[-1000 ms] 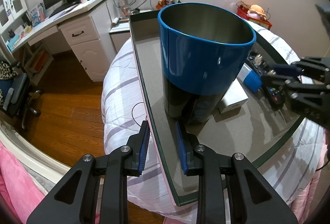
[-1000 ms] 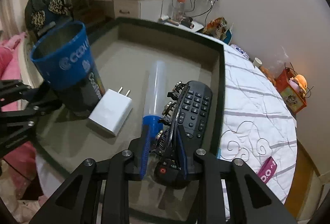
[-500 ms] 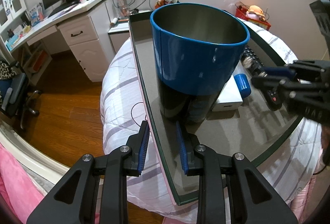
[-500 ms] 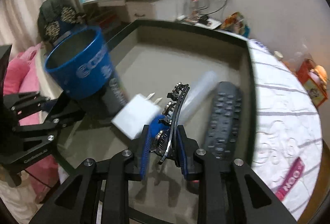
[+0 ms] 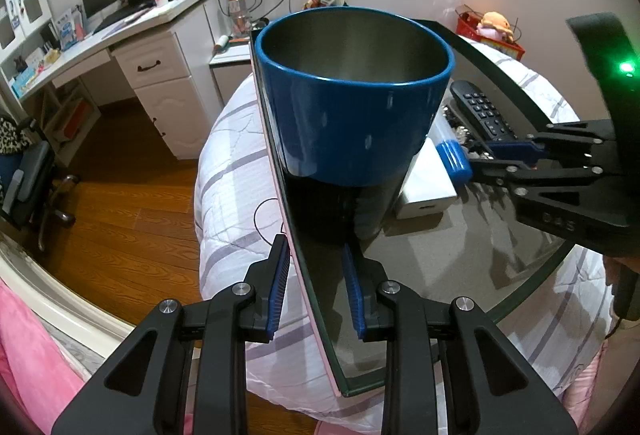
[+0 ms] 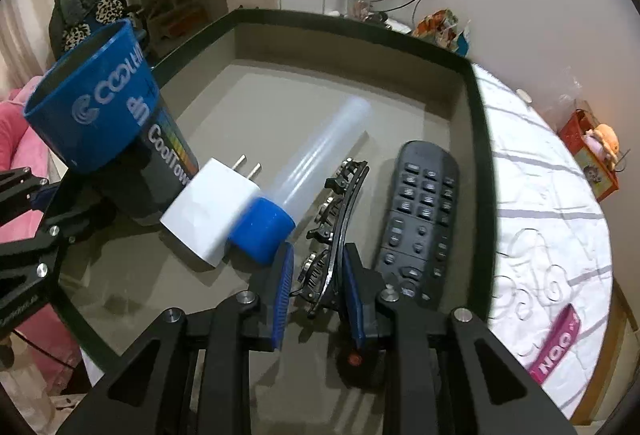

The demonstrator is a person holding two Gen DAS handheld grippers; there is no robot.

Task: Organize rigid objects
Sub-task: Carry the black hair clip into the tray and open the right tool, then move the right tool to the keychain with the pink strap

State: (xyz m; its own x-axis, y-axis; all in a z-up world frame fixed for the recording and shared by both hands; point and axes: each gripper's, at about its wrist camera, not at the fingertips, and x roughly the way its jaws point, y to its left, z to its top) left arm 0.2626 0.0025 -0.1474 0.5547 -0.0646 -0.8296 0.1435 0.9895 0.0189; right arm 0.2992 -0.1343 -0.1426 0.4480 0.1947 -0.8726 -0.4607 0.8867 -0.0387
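Observation:
A blue and black cup [image 5: 352,115] stands at the left edge of a glass-topped table; it also shows in the right wrist view [image 6: 108,115]. My left gripper [image 5: 314,285] is open, its fingers straddling the table edge just short of the cup's base. My right gripper [image 6: 316,285] is shut on a black jeweled hair clip [image 6: 336,231], held just above the table. Beside the clip lie a white charger plug [image 6: 212,207], a clear tube with a blue cap [image 6: 304,179] and a black remote [image 6: 420,211]. The right gripper shows in the left wrist view [image 5: 508,159].
The glass table top [image 6: 280,107] has a dark raised rim [image 6: 476,115] and rests on a quilted bed [image 6: 552,219]. A white desk [image 5: 120,47] with a monitor stands beyond on a wooden floor. A pink packet [image 6: 554,347] lies on the quilt.
My right gripper has swung left then back with the hair clip, which now sits between the tube and the remote. The left gripper has edged closer to the cup.

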